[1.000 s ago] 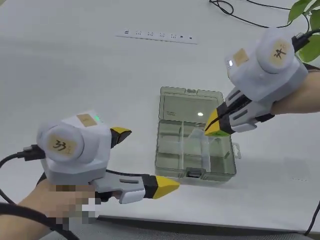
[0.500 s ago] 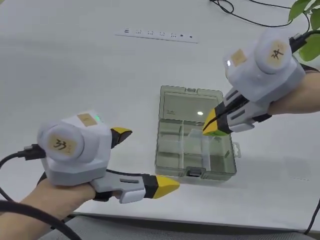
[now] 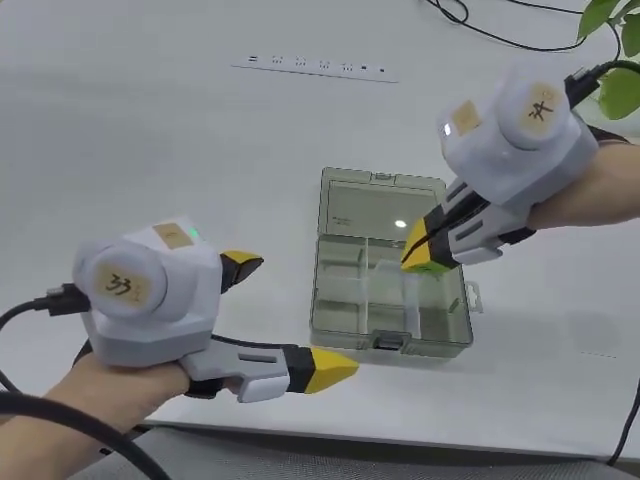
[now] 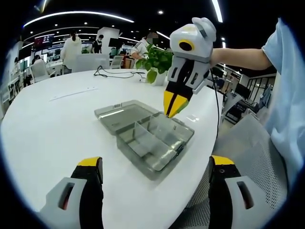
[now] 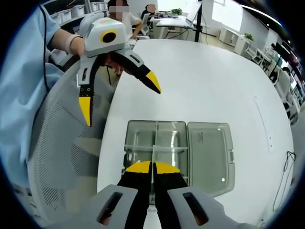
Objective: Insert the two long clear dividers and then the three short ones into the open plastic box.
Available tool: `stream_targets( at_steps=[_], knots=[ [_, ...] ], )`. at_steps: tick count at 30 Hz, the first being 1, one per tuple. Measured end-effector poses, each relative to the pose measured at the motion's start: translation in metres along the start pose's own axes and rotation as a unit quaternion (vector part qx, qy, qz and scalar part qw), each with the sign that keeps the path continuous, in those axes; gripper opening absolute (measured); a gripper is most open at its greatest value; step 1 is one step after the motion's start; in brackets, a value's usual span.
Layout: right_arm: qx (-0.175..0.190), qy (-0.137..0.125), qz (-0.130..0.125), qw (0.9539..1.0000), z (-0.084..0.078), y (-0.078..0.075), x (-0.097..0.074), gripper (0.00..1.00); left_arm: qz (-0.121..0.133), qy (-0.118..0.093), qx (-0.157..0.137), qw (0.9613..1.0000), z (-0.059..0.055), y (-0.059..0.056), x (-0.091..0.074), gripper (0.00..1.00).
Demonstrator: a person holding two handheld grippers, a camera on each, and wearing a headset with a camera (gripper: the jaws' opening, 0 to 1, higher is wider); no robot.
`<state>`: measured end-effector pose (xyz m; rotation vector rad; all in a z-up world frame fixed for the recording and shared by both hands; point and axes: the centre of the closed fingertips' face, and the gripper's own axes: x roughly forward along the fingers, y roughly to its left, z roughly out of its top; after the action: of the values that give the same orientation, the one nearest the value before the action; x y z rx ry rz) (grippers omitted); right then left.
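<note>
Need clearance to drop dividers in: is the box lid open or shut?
Open. The lid lies flat on the table behind the box, whose inside is exposed.

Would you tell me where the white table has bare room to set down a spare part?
Bare: the wide stretch between the white power strip and the open grey-green plastic box, and left of the box, beyond the left gripper. Crowded: over the box, where the right gripper holds a clear divider.

Handwritten "33" on a round sticker (image 3: 122, 287) atop the left gripper (image 3: 302, 315), at seven o'clock. The right gripper (image 3: 412, 258) has a similar label (image 3: 541, 108), unreadable.
</note>
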<state>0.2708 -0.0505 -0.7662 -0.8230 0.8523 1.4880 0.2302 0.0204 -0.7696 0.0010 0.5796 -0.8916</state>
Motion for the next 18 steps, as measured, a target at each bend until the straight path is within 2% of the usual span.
stream_targets(
  at_steps=[18],
  knots=[
    [-0.006, 0.036, 0.008, 0.9993, -0.005, 0.001, 0.018, 0.02, 0.004, -0.003, -0.003, 1.0, 0.0, 0.004, -0.003, 0.94]
  ],
)
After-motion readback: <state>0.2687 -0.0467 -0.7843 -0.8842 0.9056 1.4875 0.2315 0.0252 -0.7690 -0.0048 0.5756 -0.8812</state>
